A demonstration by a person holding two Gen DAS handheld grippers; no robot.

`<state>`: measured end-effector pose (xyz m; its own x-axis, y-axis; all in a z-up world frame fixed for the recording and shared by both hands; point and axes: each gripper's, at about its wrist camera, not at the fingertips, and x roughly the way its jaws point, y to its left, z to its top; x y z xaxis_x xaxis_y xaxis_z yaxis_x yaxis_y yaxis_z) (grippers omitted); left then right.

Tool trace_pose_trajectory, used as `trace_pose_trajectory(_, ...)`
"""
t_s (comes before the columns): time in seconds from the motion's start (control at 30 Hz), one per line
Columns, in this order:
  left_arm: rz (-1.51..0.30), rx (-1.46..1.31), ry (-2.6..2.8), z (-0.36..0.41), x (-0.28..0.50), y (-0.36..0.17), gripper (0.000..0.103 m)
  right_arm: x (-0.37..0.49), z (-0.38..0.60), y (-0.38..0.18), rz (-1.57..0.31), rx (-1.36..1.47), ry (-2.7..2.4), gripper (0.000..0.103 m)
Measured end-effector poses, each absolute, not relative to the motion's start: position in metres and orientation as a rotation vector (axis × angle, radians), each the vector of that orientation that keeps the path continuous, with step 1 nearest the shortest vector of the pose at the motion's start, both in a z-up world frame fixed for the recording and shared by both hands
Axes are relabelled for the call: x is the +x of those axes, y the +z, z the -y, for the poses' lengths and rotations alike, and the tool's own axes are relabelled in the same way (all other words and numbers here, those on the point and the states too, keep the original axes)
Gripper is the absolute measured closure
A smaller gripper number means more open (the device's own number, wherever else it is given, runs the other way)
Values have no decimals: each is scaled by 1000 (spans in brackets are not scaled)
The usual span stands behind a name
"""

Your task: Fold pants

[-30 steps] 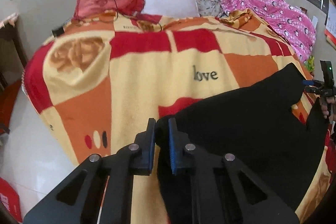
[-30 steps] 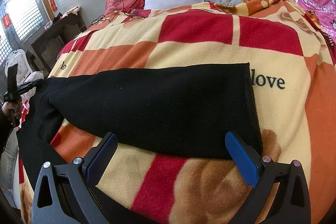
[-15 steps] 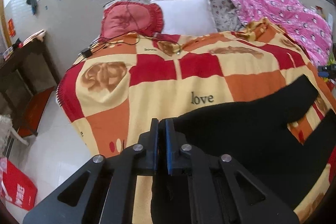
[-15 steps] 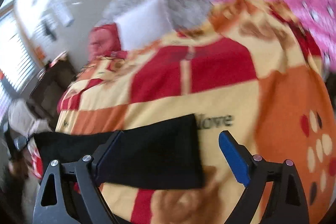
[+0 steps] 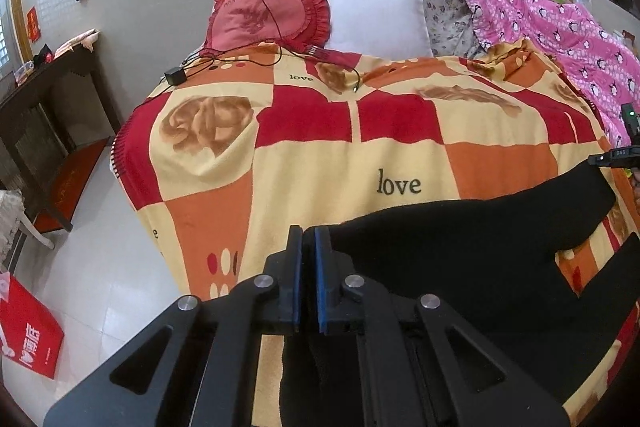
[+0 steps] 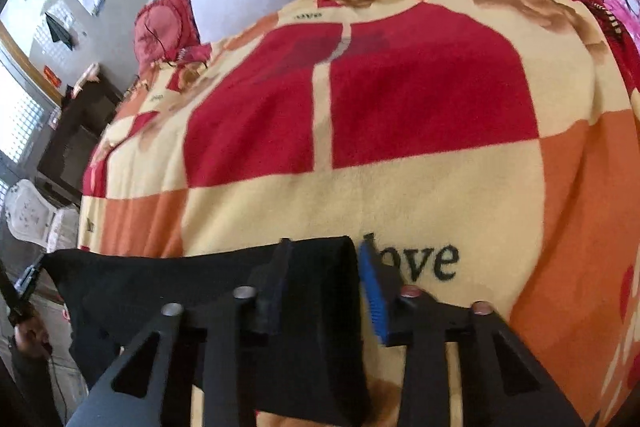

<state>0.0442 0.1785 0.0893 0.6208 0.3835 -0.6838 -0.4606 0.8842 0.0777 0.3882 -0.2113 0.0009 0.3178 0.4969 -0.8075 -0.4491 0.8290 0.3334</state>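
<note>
Black pants (image 5: pixel 460 259) lie on the checkered blanket (image 5: pixel 320 163) at 5 o'clock. Left gripper (image 5: pixel 306 267) fingers pinch the pants' edge; right gripper (image 6: pixel 328 287) fingers straddle a cuff, partly closed.

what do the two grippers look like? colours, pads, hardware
Both alike: the left gripper and right gripper have matte black angular fingers with triangular cutouts, round silver screw heads at the joints, and blue pads lining the inner faces. No cables or markings visible.
</note>
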Motion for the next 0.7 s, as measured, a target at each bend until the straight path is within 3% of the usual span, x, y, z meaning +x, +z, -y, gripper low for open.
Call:
trace_pose_trajectory(0.03,-760,-105,489,-178,45,90,99,389,211,-1,-1087,47,626,85)
trace_pose_trajectory(0.07,-760,-104,489,-178,45,90,99,389,210,-1,-1084,42,627,96)
trace_pose_trajectory(0.43,-631,-28,443,-137,-31,106,100,269,274,85,-762,-91,821,98)
trace_pose_trajectory(0.7,-635,-140,357,-109,-119,60,99,155,367,31,-759,-51,822,102)
